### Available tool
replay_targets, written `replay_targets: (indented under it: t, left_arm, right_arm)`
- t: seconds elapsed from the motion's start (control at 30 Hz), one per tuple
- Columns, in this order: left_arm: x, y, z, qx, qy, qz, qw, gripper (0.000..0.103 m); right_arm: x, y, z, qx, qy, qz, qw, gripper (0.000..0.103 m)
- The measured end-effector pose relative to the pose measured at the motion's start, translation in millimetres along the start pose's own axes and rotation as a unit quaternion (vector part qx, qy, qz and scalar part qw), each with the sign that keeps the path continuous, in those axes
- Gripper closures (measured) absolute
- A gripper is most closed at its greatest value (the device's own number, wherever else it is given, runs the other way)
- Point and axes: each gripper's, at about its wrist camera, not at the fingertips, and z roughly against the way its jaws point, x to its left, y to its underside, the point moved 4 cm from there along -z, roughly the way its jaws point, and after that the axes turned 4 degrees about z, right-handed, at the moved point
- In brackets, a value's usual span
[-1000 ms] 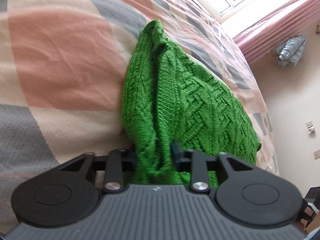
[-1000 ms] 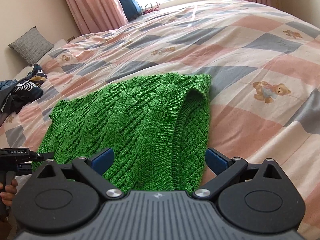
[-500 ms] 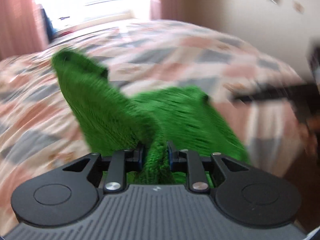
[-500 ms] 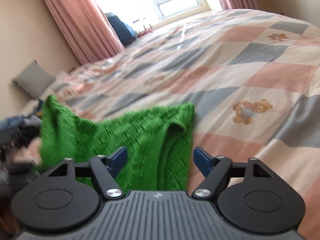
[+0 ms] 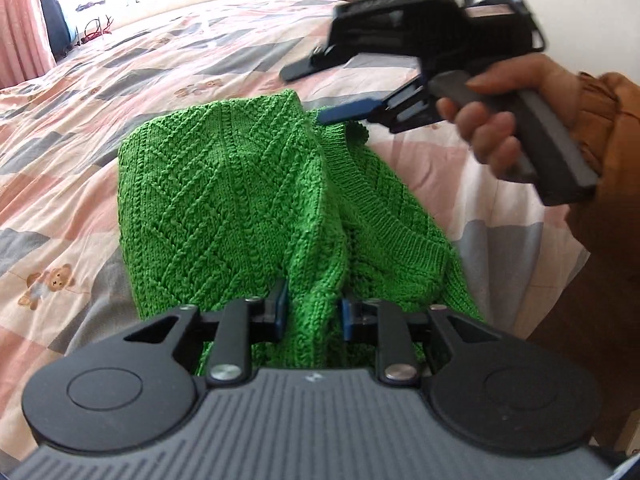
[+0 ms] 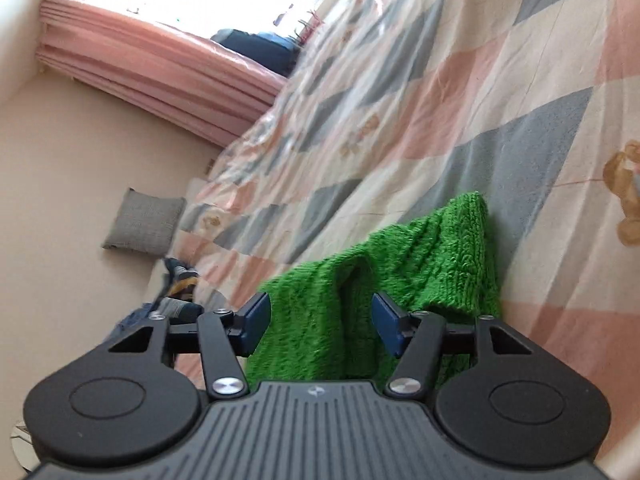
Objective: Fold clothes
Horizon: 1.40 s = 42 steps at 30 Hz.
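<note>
A bright green cable-knit sweater (image 5: 224, 200) lies bunched on the patchwork bed. My left gripper (image 5: 313, 312) is shut on a thick fold of its near edge, with the cloth lifted into a ridge. In the left wrist view my right gripper (image 5: 316, 94) hovers over the sweater's far end, held by a hand (image 5: 504, 120); its two fingers stand apart and its lower blue finger lies at the neckline. In the right wrist view the right gripper (image 6: 322, 322) is open, rolled sideways, with the green sweater (image 6: 420, 264) behind its blue pads (image 6: 256, 320).
The checked pink, grey and cream bedspread (image 5: 120, 80) with teddy bear prints spreads all around. A grey cushion (image 6: 144, 224) and a heap of dark clothes (image 6: 176, 292) lie by the wall. Pink curtains (image 6: 160, 80) hang by the window. An orange-brown sleeve (image 5: 600, 160) is at right.
The left gripper swung round with the sweater's edge and pulled the cloth across itself. The right gripper rolled sideways and moved over the far end; its jaws narrowed but stay open.
</note>
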Motion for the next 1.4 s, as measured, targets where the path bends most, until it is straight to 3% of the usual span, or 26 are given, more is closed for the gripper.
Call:
replay_targets:
  t: [0.1,0.23,0.3,0.37,0.47,0.67,0.83,0.97,1.07,1.17,1.23,1.4]
  left_arm:
    - [1.3,-0.7,-0.7,-0.001,0.002,0.005,1.0,0.081]
    - [1.8,-1.3,-1.2,-0.002,0.002,0.008,1.0,0.081]
    - [0.0,-1.8,-0.3,-0.003,0.0,0.006,1.0,0.081]
    - [-2.4,-2.6,2.3,-0.005,-0.002,0.004,1.0,0.081]
    - [-8.9,-9.6,11.8,-0.016,0.012,-0.004,0.9998,0.084]
    - [-52.8,-34.0,15.3,-0.038,0.066,-0.048,0.996,0.085]
    - [-88.5,-34.9,-15.5,-0.012,0.114,-0.063,0.9914,0.088]
    - [-89.7,-26.7,-30.4,0.018,0.112,-0.056,0.9919,0.087]
    - [-77.2,-25.2,-6.6,0.002,0.11,-0.044,0.993,0.086]
    - [-61.1,-23.9,17.9,-0.018,0.078,-0.036,0.9961,0.074]
    - [-55.7,-16.7,21.0,-0.008,0.056,-0.051,0.9971,0.06]
    - [-78.6,-3.5,8.7,-0.004,0.02,-0.112,0.9935,0.06]
  right_arm:
    - [-8.3,1.0,-13.1,0.013,0.017,0.003,1.0,0.043]
    - [-11.1,2.3,-22.3,0.019,0.01,0.002,1.0,0.043]
    - [-8.9,3.9,-26.0,0.024,0.002,0.004,1.0,0.056]
    - [-5.5,5.7,-28.5,0.027,0.005,0.012,1.0,0.081]
    - [4.1,1.5,-20.1,0.013,0.005,0.034,0.999,0.088]
    - [26.8,-22.7,15.4,-0.014,0.037,0.092,0.995,0.089]
    - [7.3,-37.5,31.4,-0.02,0.104,0.09,0.99,0.089]
    - [-33.1,-29.4,10.5,0.013,0.124,0.062,0.99,0.087]
    - [-45.9,-24.0,4.1,0.005,0.113,0.04,0.993,0.085]
    - [-45.2,-24.2,6.4,-0.002,0.101,0.034,0.994,0.078]
    - [-40.4,-23.9,9.1,-0.005,0.099,0.039,0.994,0.072]
    - [-34.3,-19.3,12.7,-0.013,0.098,0.04,0.994,0.071]
